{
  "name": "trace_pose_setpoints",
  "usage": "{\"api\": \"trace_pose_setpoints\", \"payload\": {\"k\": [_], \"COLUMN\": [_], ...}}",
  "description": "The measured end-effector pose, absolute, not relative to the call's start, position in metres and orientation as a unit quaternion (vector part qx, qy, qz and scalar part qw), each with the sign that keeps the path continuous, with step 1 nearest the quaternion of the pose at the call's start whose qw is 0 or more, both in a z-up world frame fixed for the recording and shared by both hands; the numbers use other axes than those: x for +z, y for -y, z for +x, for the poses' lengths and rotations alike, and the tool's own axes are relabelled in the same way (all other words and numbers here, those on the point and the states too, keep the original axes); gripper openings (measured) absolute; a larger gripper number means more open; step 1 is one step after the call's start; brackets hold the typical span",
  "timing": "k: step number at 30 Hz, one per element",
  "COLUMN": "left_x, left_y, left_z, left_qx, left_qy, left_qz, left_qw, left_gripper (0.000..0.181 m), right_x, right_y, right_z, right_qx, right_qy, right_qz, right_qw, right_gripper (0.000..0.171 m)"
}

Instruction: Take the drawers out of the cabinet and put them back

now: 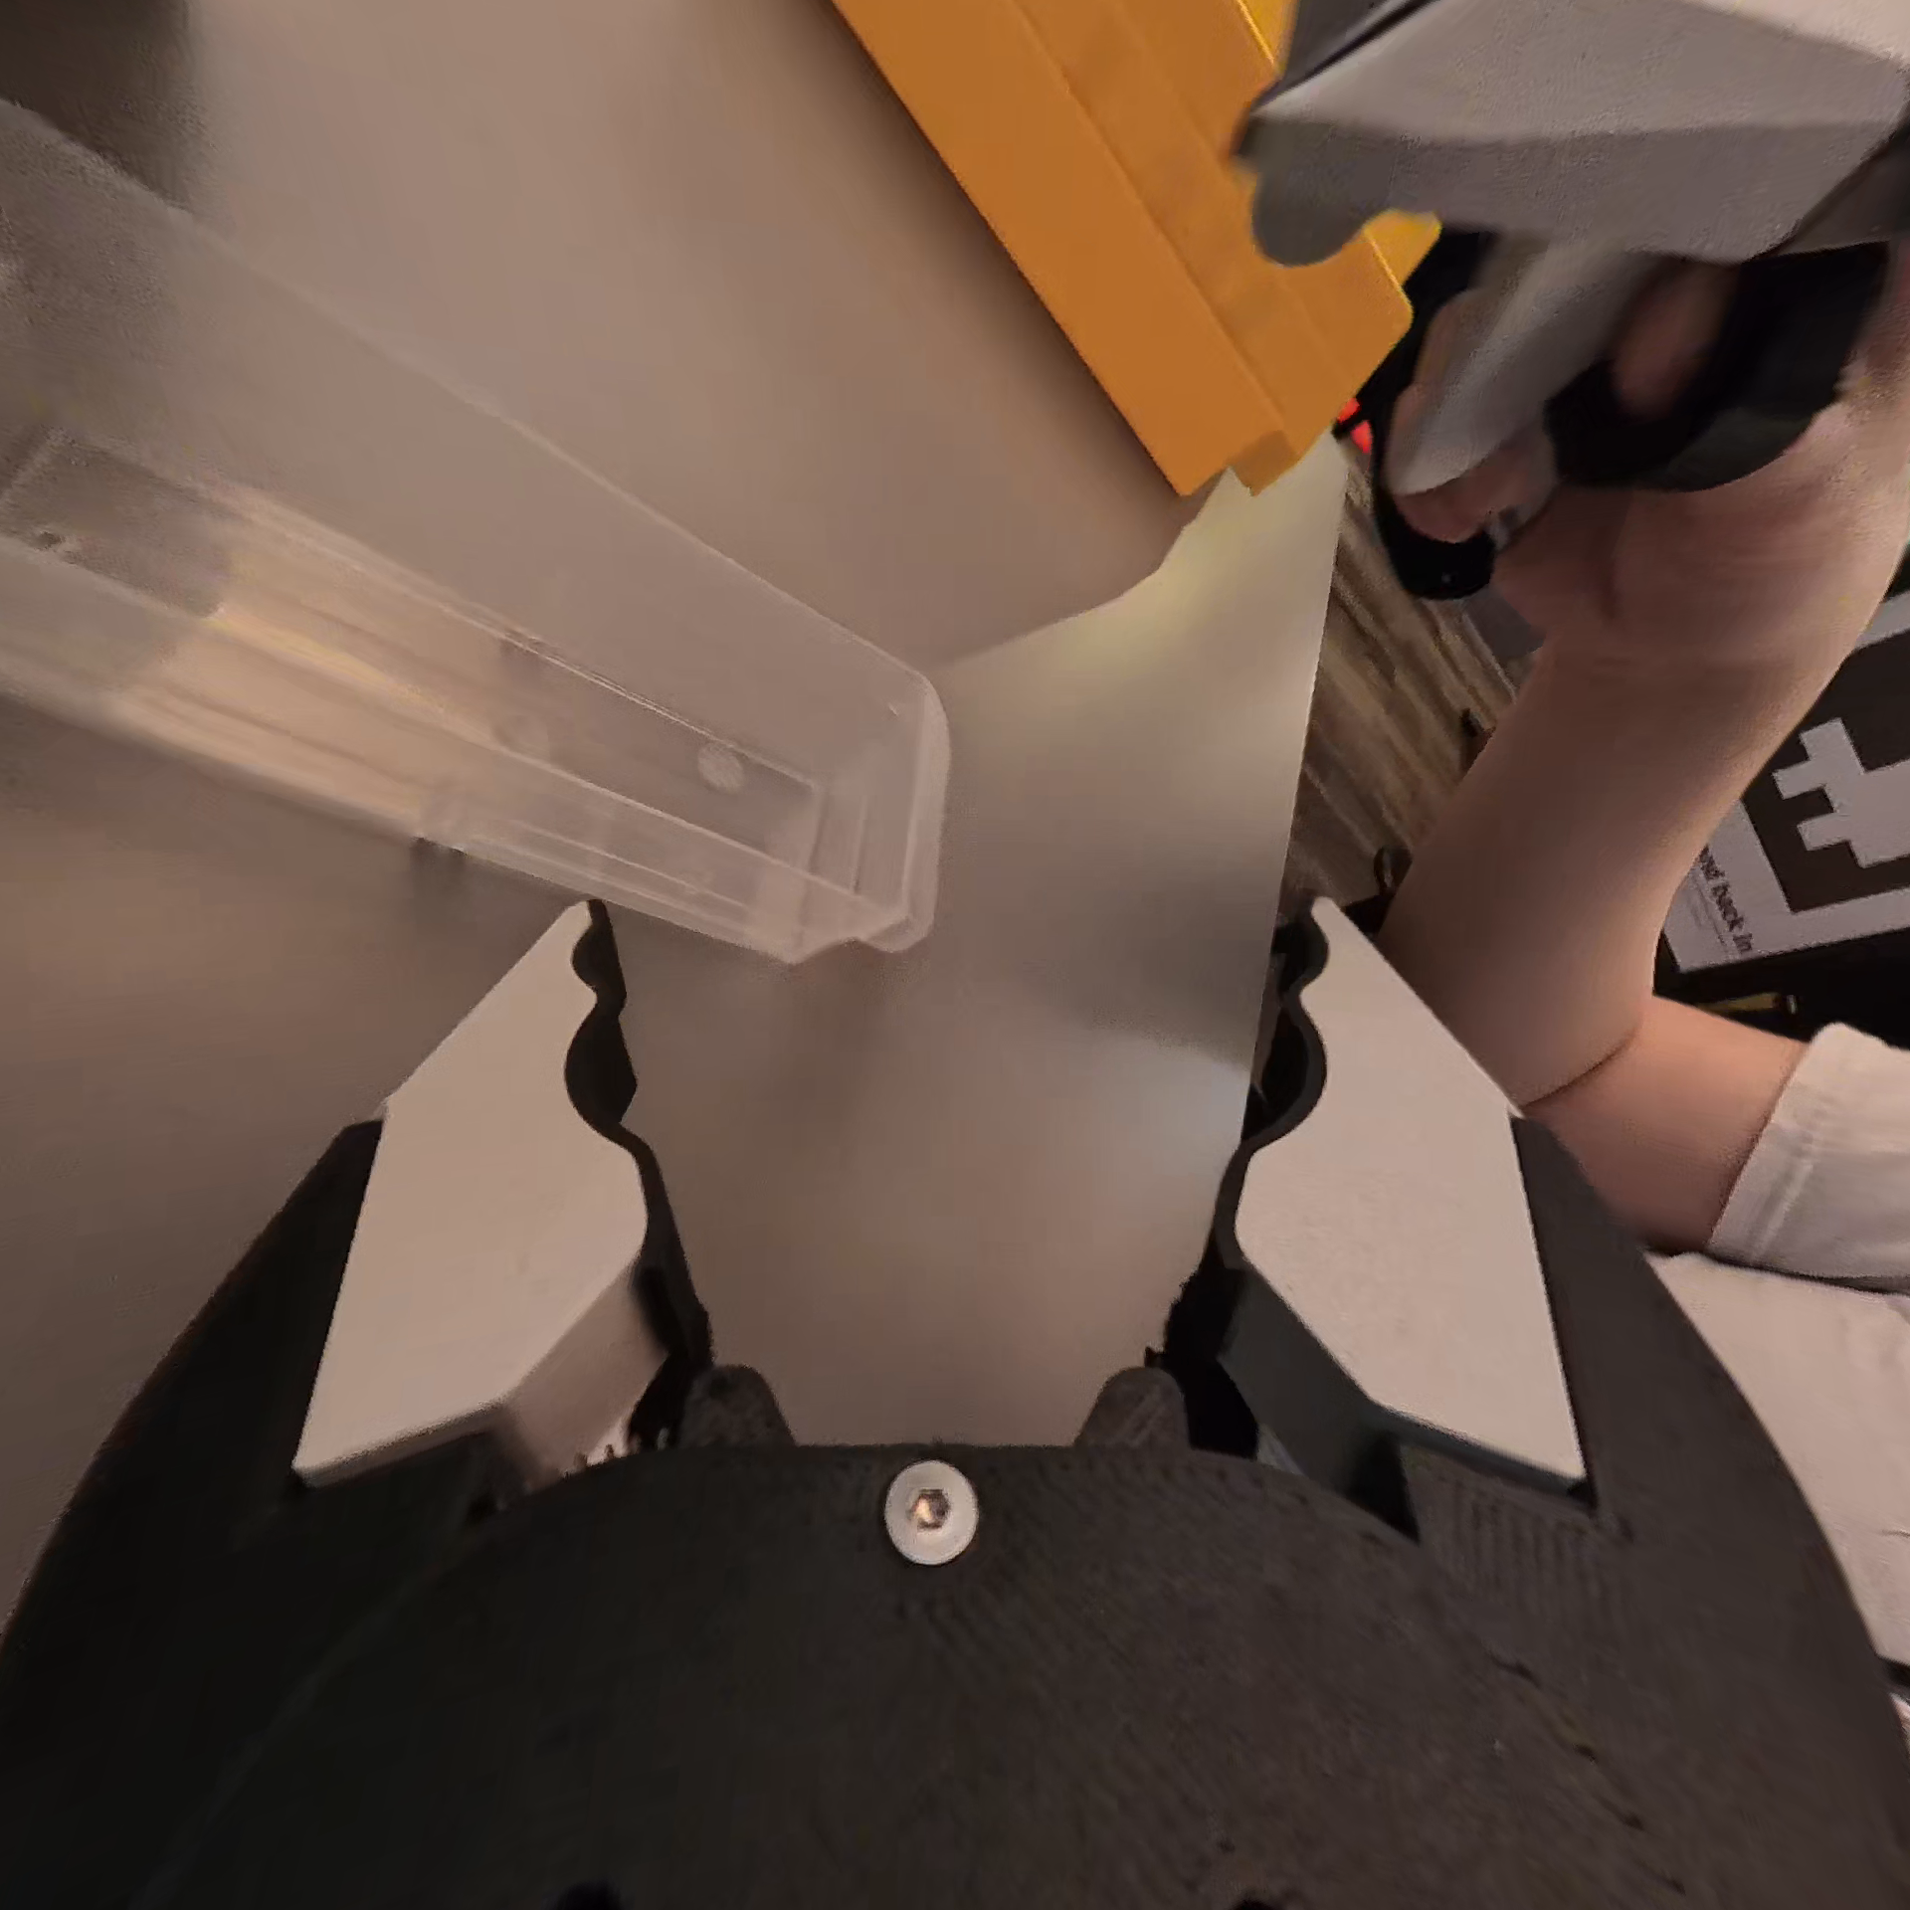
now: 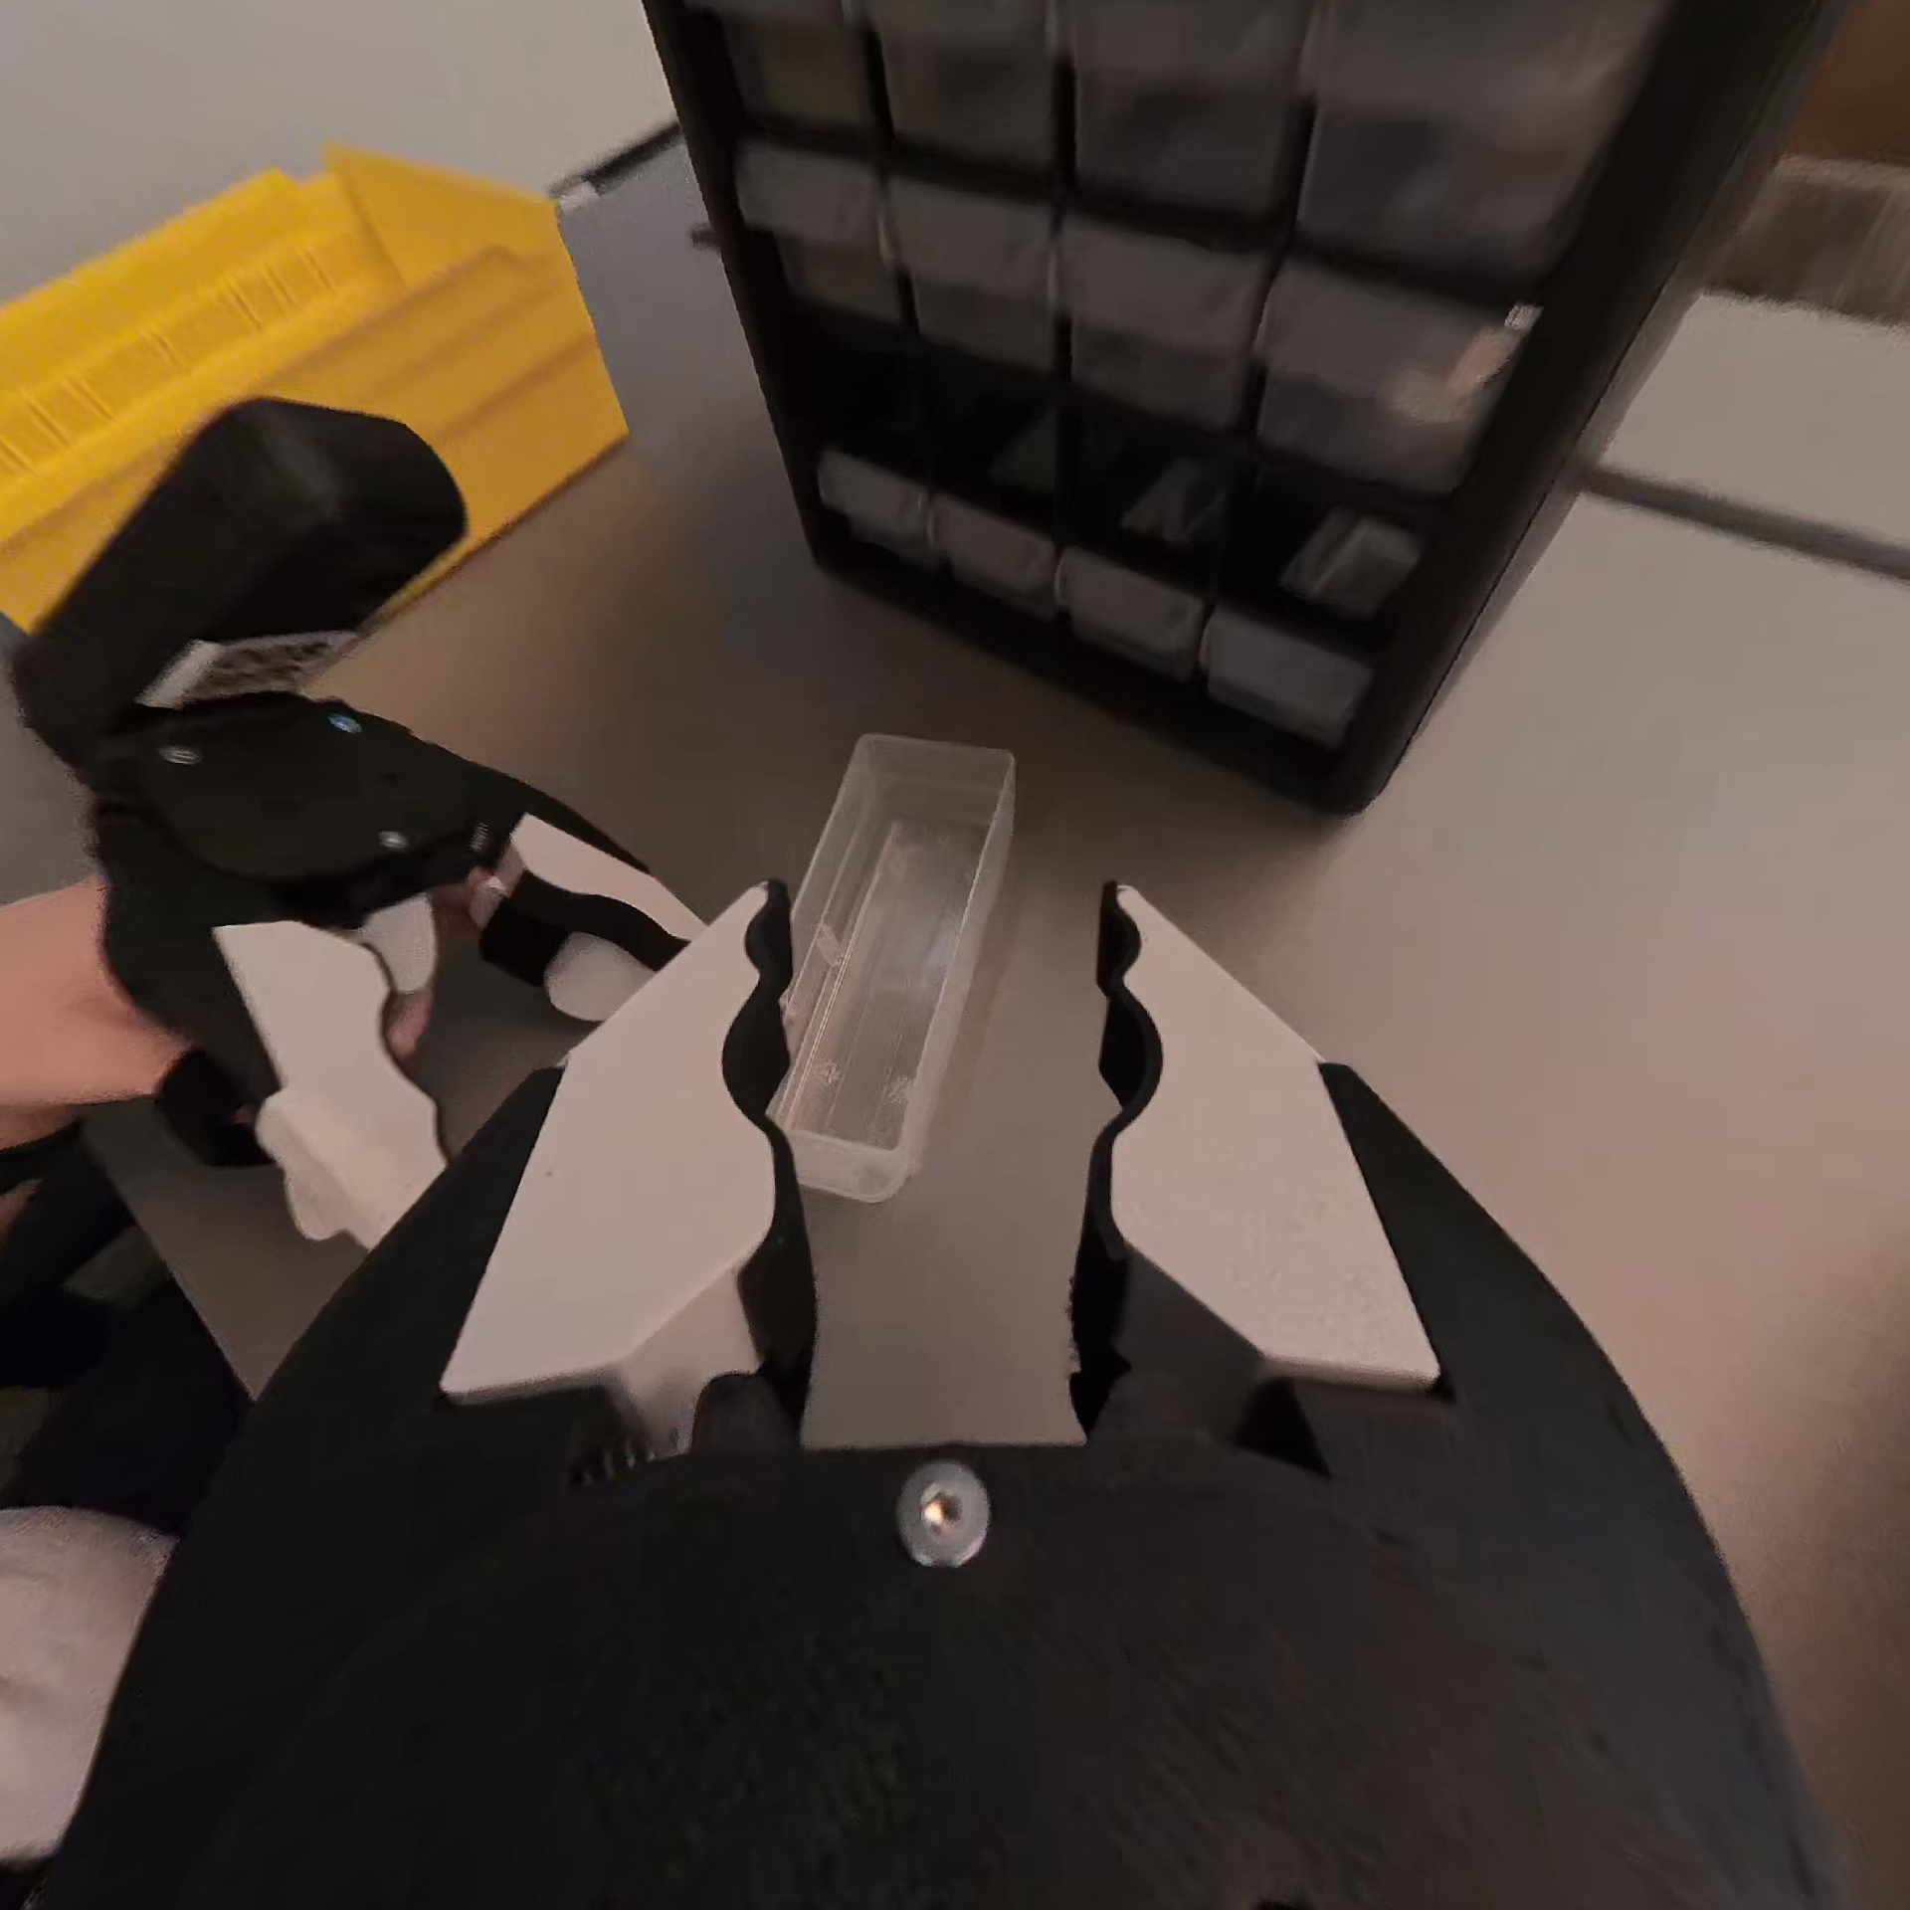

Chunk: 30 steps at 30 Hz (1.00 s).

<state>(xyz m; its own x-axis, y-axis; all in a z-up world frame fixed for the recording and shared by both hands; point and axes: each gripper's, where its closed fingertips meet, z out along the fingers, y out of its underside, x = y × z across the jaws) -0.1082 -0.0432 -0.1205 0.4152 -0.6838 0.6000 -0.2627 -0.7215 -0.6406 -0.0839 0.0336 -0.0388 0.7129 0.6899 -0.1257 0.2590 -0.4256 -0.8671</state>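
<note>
Lying on the grey table (image 2: 1550, 982) is a clear rectangular plastic drawer (image 2: 894, 972), out of the black multi-drawer cabinet (image 2: 1137, 341) standing just behind it. Right hand-held gripper (image 2: 935, 899) hovers above the drawer's near end, jaws wide and empty. Left hand-held gripper (image 1: 951, 920) is also spread wide beside the drawer, holding nothing. A yellow plastic bin (image 2: 310, 320) sits to the cabinet's left.

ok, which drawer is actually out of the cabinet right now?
The clear drawer lying on the table just ahead of the open right tongs. The others sit in their slots in the black cabinet.
</note>
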Motion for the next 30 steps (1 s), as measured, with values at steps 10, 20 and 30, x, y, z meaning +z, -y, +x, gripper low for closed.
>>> {"api": "trace_pose_setpoints", "payload": {"k": [10, 20, 30], "left_x": [0.02, 0.128, 0.074], "left_y": [-0.007, -0.147, -0.221], "left_z": [-0.249, -0.263, -0.24], "left_qx": [-0.293, -0.235, -0.225], "left_qy": [-0.232, -0.306, -0.516], "left_qz": [-0.753, -0.682, -0.704], "left_qw": [0.542, 0.622, 0.434], "left_gripper": [0.097, 0.061, 0.0], "right_x": [-0.118, -0.153, -0.152], "right_y": [-0.018, -0.023, -0.011], "right_z": [-0.128, -0.122, -0.102], "right_qx": [0.158, 0.073, 0.099], "right_qy": [0.345, 0.36, 0.352], "right_qz": [-0.864, -0.888, -0.891], "right_qw": [0.332, 0.276, 0.27], "right_gripper": [0.096, 0.063, 0.063]}}
